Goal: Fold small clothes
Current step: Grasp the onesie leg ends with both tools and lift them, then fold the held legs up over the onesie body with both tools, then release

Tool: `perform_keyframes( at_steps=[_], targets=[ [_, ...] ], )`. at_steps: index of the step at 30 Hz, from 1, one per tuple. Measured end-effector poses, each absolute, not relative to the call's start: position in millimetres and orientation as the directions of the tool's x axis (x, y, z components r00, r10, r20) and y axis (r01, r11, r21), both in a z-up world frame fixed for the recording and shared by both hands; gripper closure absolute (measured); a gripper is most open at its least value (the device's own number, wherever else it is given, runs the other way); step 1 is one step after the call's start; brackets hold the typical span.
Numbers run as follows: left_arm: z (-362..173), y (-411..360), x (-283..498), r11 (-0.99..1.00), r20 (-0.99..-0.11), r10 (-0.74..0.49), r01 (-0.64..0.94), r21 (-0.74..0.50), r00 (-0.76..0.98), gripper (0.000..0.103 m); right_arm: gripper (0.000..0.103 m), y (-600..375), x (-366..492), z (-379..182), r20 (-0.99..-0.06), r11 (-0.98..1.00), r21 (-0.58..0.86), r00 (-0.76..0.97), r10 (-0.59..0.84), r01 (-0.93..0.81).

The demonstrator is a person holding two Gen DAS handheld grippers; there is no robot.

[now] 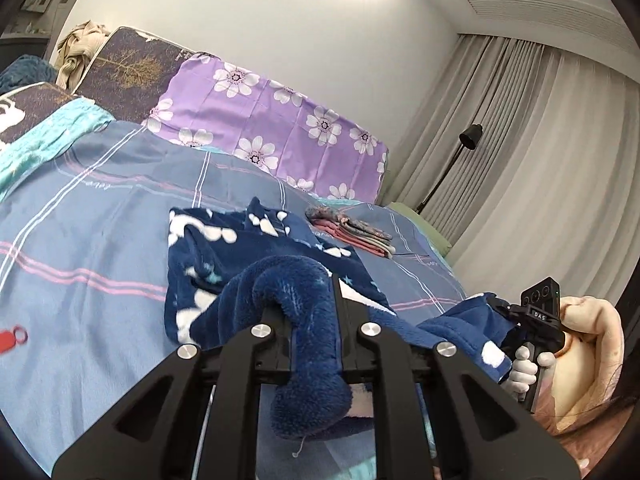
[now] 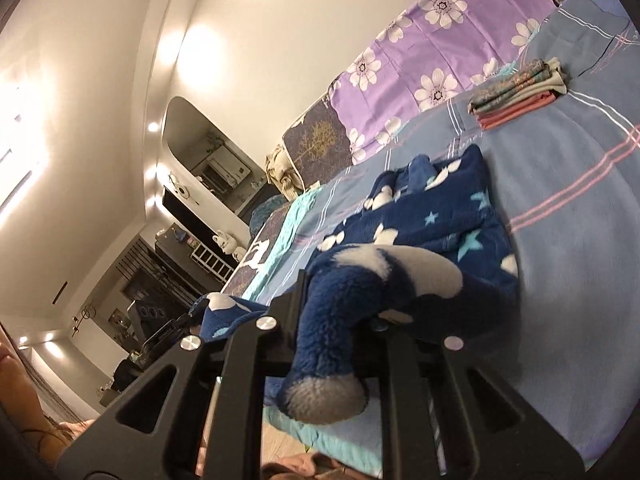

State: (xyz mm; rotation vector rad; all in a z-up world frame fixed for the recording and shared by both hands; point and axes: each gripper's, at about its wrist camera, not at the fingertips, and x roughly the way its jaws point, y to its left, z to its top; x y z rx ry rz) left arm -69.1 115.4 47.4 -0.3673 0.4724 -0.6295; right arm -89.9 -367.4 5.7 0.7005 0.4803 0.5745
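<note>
A navy fleece garment [image 1: 248, 256] with white shapes and light blue stars lies across the blue plaid bed sheet [image 1: 100, 240]. My left gripper [image 1: 310, 296] is shut on one bunched near edge of it, lifted off the bed. My right gripper [image 2: 340, 300] is shut on another bunched edge; the garment [image 2: 436, 216] stretches away from it over the bed. The right gripper also shows in the left wrist view [image 1: 500, 312], at the right, held by a hand, with fleece in its jaws.
A stack of folded clothes [image 1: 352, 232] sits farther back on the bed, also in the right wrist view [image 2: 516, 96]. A purple floral pillow [image 1: 276, 120] lies along the headboard. A black floor lamp [image 1: 468, 140] and curtains stand to the right.
</note>
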Motion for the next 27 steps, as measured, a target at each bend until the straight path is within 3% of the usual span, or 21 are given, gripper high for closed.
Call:
perform_keyframes(
  at_steps=[12, 17, 23, 27],
  targets=[
    [91.0, 100.3, 13.9, 0.789, -0.291, -0.587, 0.454, -0.415, 0.755, 0.090, 0.087, -382.7, -1.5, 42.3, -0.176, 0.635, 0.693, 0.775, 0.607, -0.340],
    [96.1, 86.8, 67.6, 0.832, -0.319, -0.535, 0.424, -0.357, 0.782, 0.090, 0.087, -384.8, 45.3, 49.5, -0.200, 0.678, 0.658, 0.793, 0.575, -0.326],
    [51.4, 68.5, 145.4, 0.897, -0.429, -0.436, 0.345, -0.275, 0.791, 0.088, 0.087, -385.1, 132.4, 11.8, -0.322, 0.721, 0.656, 0.781, 0.536, -0.224],
    [-13.1, 63.3, 195.5, 0.933, -0.557, -0.359, 0.272, -0.236, 0.749, 0.086, 0.086, -380.7, 185.8, -46.4, -0.472, 0.763, 0.639, 0.731, 0.492, -0.101]
  ],
)
